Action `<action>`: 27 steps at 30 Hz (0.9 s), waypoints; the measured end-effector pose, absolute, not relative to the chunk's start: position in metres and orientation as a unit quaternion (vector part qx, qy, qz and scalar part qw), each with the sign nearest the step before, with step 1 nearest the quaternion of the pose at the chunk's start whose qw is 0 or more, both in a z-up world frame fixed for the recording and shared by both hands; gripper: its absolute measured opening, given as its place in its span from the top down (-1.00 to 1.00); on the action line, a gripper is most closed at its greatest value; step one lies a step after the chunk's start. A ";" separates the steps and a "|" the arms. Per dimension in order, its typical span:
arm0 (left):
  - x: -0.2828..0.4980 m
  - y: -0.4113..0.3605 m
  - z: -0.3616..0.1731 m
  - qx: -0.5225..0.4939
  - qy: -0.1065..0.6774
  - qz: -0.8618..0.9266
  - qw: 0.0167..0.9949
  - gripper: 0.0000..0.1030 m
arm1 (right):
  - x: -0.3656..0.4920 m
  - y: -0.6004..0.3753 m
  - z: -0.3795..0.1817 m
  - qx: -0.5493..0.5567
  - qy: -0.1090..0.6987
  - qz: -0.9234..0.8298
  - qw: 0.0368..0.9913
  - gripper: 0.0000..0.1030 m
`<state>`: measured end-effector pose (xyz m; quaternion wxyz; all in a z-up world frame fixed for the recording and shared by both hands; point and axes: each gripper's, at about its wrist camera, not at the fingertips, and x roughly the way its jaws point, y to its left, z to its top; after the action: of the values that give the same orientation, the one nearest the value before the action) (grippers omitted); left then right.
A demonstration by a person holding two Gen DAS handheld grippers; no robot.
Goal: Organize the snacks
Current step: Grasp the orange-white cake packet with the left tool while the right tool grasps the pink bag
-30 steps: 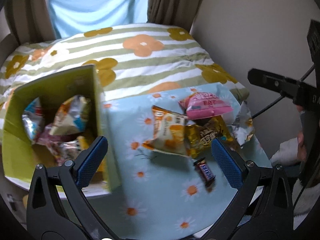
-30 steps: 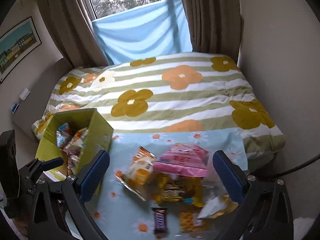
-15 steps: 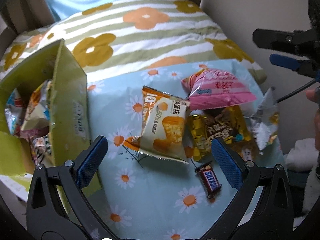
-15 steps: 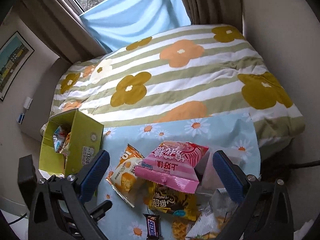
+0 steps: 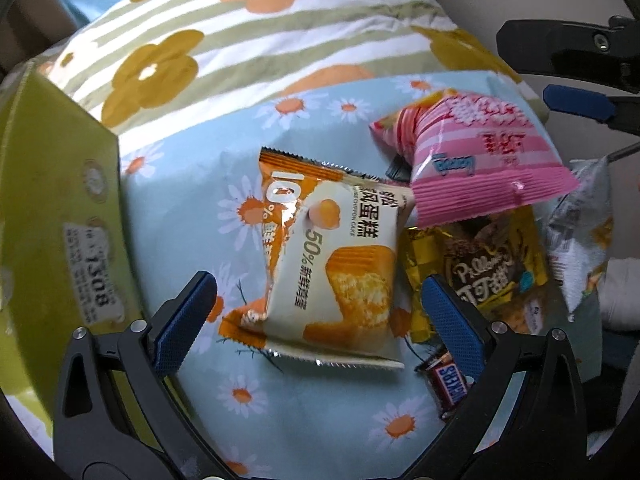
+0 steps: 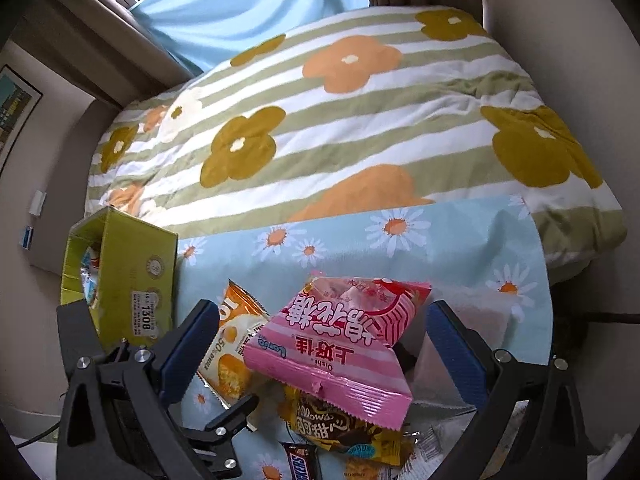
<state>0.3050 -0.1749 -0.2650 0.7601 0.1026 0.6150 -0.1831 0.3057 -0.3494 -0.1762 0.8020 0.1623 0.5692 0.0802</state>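
An orange-and-white cake packet [image 5: 328, 264] lies on the blue daisy cloth [image 5: 188, 196]. My left gripper [image 5: 316, 324] is open, its pads on either side of the packet's near end, just above it. A pink snack bag [image 5: 476, 160] lies right of it, over a gold chocolate bag [image 5: 492, 272]. A Snickers bar [image 5: 448, 384] lies near the right pad. My right gripper [image 6: 320, 352] is open above the pink bag [image 6: 340, 344]. The green box [image 6: 128, 280] holding snacks stands at the left.
A silver packet [image 5: 580, 236] lies at the cloth's right edge. The flowered striped quilt [image 6: 340, 120] covers the bed behind. A wall rises at the right, curtains and a window at the back. The green box's side [image 5: 60, 208] is close to my left finger.
Both grippers have moved down and closer to the snacks. The left one now straddles the cake packet; the box has slid to the left edge of its view.
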 end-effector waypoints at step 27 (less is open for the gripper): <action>0.304 -0.159 -0.267 0.081 0.621 -0.202 0.753 -0.11 | 0.321 -0.330 -0.221 0.130 0.626 0.047 0.768 -1.00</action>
<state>0.3038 -0.1588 -0.2673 0.7535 0.0810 0.6205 -0.2016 0.3209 -0.3298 -0.2212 0.7676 0.1304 0.6257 0.0474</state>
